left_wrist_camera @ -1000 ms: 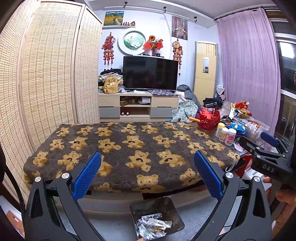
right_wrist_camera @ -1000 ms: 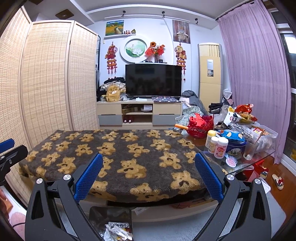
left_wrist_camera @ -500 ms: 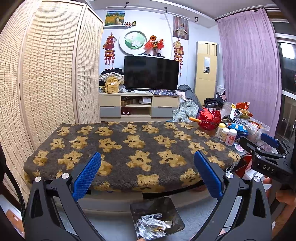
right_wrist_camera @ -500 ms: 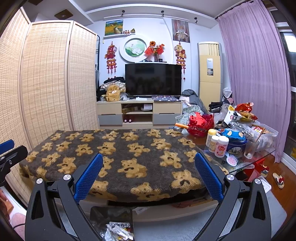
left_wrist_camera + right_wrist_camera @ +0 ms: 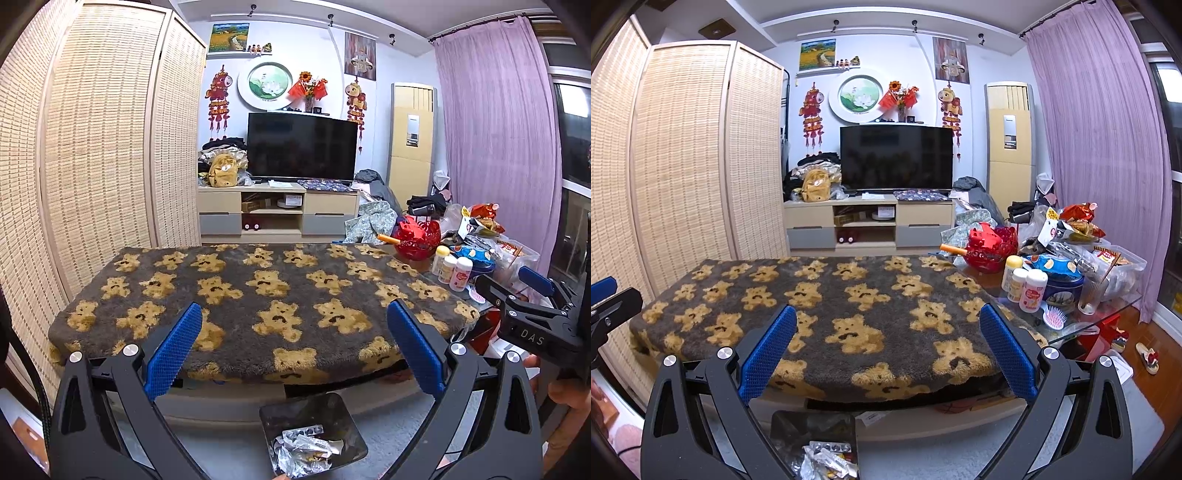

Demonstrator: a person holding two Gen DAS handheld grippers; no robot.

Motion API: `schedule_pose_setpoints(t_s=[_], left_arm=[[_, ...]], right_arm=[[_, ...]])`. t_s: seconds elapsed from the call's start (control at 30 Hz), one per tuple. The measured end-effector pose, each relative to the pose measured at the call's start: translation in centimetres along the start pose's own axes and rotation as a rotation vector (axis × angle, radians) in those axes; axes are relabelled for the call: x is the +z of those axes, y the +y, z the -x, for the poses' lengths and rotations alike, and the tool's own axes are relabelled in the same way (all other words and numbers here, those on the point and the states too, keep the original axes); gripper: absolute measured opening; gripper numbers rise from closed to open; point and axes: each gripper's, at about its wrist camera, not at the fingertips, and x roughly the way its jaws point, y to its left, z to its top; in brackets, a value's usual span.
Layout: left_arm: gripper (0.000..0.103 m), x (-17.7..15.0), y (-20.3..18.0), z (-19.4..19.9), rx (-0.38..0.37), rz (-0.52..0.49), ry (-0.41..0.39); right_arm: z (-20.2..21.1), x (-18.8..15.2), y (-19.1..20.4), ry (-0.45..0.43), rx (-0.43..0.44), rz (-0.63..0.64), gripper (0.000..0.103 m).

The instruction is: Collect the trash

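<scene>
Both tools held above the floor, in front of the table's near edge. Left tool (image 5: 293,343) spread wide, blue pads (image 5: 173,349) far apart, nothing between them. Right tool (image 5: 888,345) likewise spread wide and empty; seen also from the left wrist view at the right margin, a hand gripping its black body marked "DAS".

Down on the floor (image 5: 388,430), just in front of the table's near edge: a dark square trash bin (image 5: 340,413), holding crumpled silvery trash (image 5: 303,448), wrappers and foil scraps, lying toward the bin's near side. Same bin (image 5: 798,424) low in the right wrist view, between the two arms of that tool, with a blister pack visible among the scraps (image 5: 827,459).

Across most of the table: a grey plush cover (image 5: 258,295) printed with tan teddy bears, draped over the near edge. At the table's right end, on bare glass (image 5: 1067,328): a red openwork basket (image 5: 991,245), three small white bottles (image 5: 1025,282) standing close together, a blue round tin (image 5: 1063,290), a pink hairbrush (image 5: 1052,317) near the edge, a clear tumbler (image 5: 1091,295), and a heap of snack bags (image 5: 1082,221) behind.

Beyond the table: a black television (image 5: 895,157) on a low cabinet (image 5: 868,223), a woven folding screen (image 5: 683,155) to the left, a purple curtain (image 5: 1097,129) to the right.
</scene>
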Motion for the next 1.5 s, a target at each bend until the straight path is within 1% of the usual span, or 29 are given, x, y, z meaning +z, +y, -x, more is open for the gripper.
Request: schedule_pose_setpoints(t_s=[0.67, 1.2, 1.5], left_arm=[[0.095, 0.14, 0.19, 0.13, 0.007, 0.001, -0.005], [0.095, 0.88, 0.79, 0.36, 0.016, 0.005, -0.011], [0.095, 0.83, 0.71, 0.35, 0.007, 0.010, -0.008]], right_arm=[[-0.14, -0.17, 0.38, 0.010, -0.001, -0.002, 0.100], [-0.35, -0.03, 0.57, 0.009, 0.004, -0.001, 0.100], [-0.33, -0.03, 0.55, 0.008, 0.003, -0.001, 0.100]])
